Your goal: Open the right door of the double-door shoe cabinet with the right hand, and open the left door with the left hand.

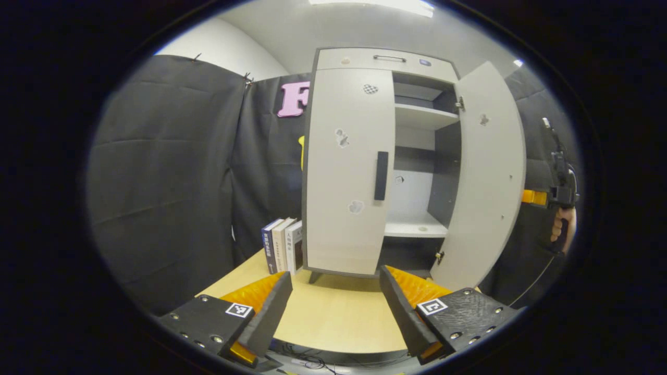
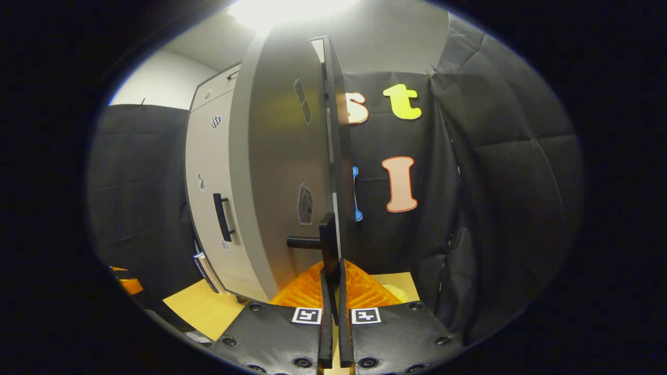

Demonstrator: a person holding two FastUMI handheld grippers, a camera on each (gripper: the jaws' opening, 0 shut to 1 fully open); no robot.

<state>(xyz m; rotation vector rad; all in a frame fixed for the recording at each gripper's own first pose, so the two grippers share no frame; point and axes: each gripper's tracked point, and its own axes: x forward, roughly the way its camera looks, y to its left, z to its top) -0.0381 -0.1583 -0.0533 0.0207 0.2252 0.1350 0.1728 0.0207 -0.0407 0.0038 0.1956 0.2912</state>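
Shoe cabinet [image 1: 359, 156] stands at the back of the wooden surface [image 1: 333, 317], against the black cloth wall, with three books [image 1: 284, 245] upright just beside its left flank. Right door [image 1: 484, 177] stands swung wide, exposing the shelves [image 1: 422, 117] inside; the first step of the task reads as all but complete. Left door [image 1: 346, 172] remains closed, its dark vertical handle [image 1: 381, 176] near the inner edge. In the right gripper view, the right gripper [image 2: 333, 291] sits at the free edge of the open door, its fingers drawn nearly together around the right door's handle [image 2: 327, 245], apparently gripping it, though actual contact is hard to confirm. Left gripper [image 1: 333, 297] hangs low over the surface with fingers spread wide and holding nothing; the left door's handle lies well apart, ahead and above, between the two fingers' line. Judged next move: release the right handle, then advance the left gripper to the handle, close on it and pull outward.
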